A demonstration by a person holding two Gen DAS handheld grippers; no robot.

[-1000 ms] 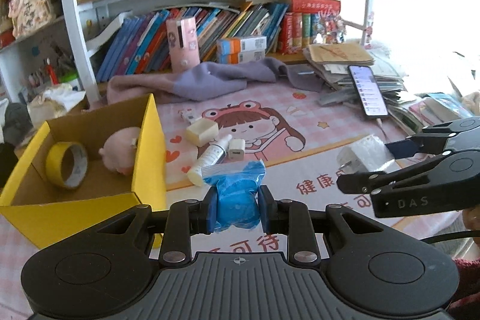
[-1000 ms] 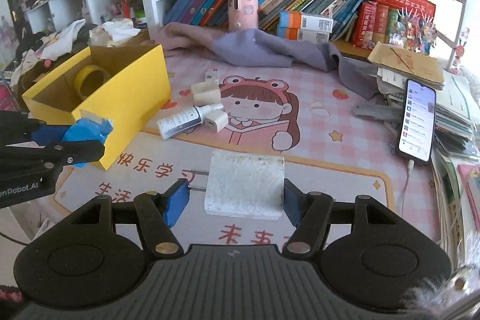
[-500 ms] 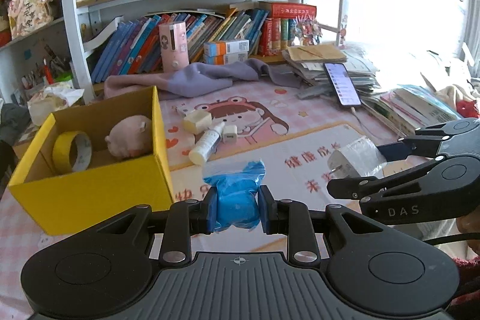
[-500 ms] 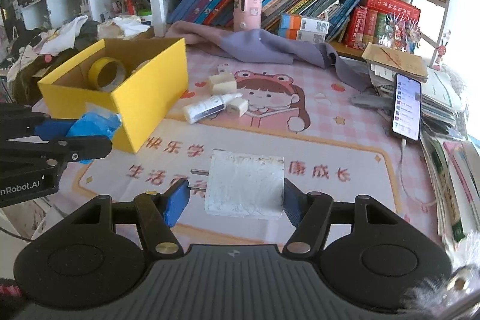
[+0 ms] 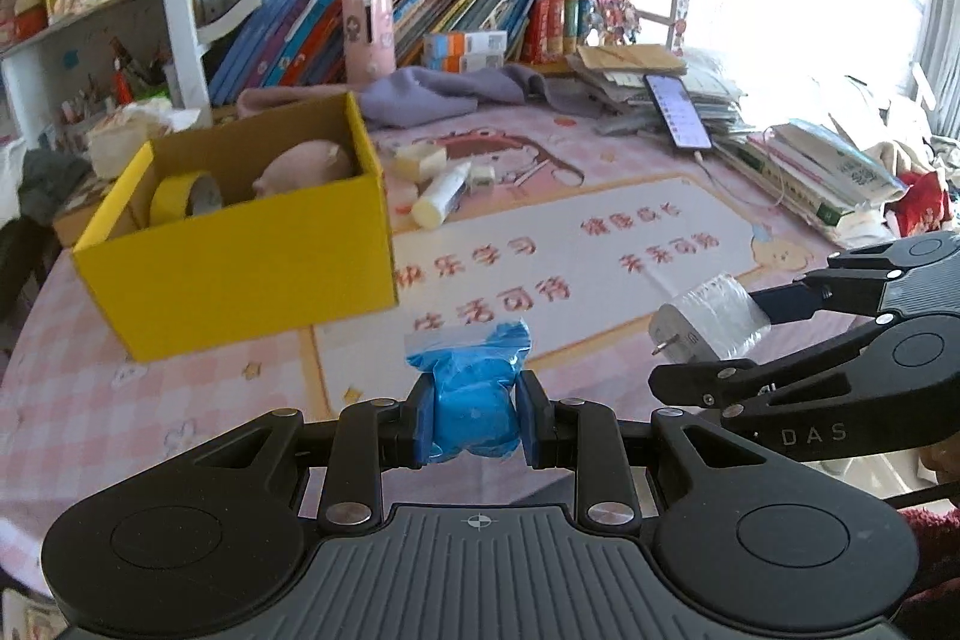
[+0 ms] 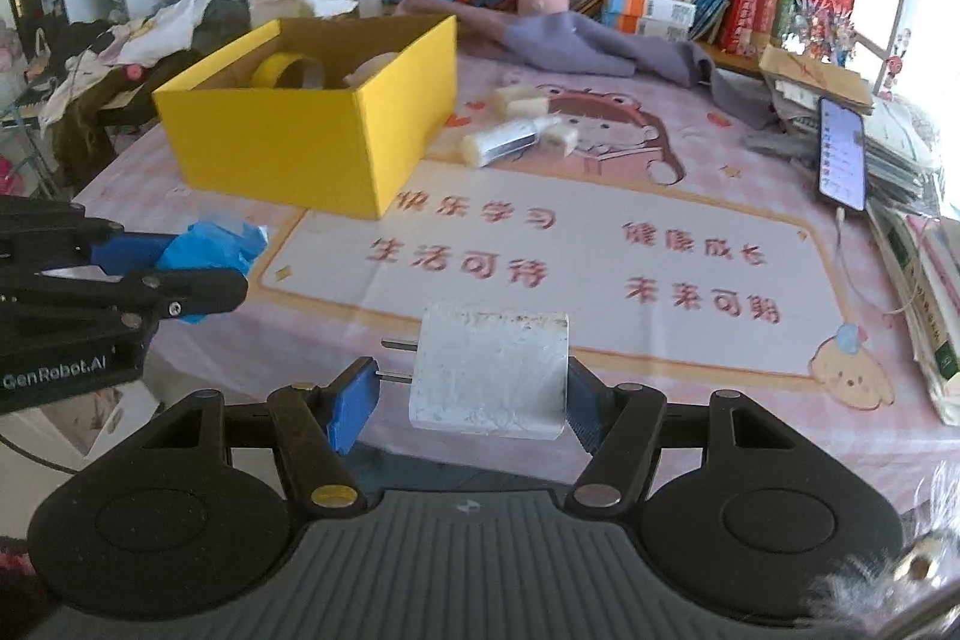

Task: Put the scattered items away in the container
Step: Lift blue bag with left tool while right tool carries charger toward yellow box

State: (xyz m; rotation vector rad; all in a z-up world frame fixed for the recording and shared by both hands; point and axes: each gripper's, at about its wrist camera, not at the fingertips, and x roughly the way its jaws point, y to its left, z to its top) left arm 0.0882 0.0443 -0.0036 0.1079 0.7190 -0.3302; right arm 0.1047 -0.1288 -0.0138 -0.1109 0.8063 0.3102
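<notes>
Two items sit boxed in the yellow box (image 5: 240, 244); left claw (image 5: 474, 415) clamps blue bag (image 5: 474, 394), right claw (image 6: 474, 391) clamps white charger (image 6: 492, 370); three wait on desk (image 6: 630, 232), upper centre.

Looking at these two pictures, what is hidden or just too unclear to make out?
- Box floor: near wall hides it in both views; only the tape and pink toy tops show.
- Blue bag contents: opaque in the left view, half behind the left gripper in the right.
- Phone screen text: too small.
- Charger underside: faces away in the right view.
</notes>
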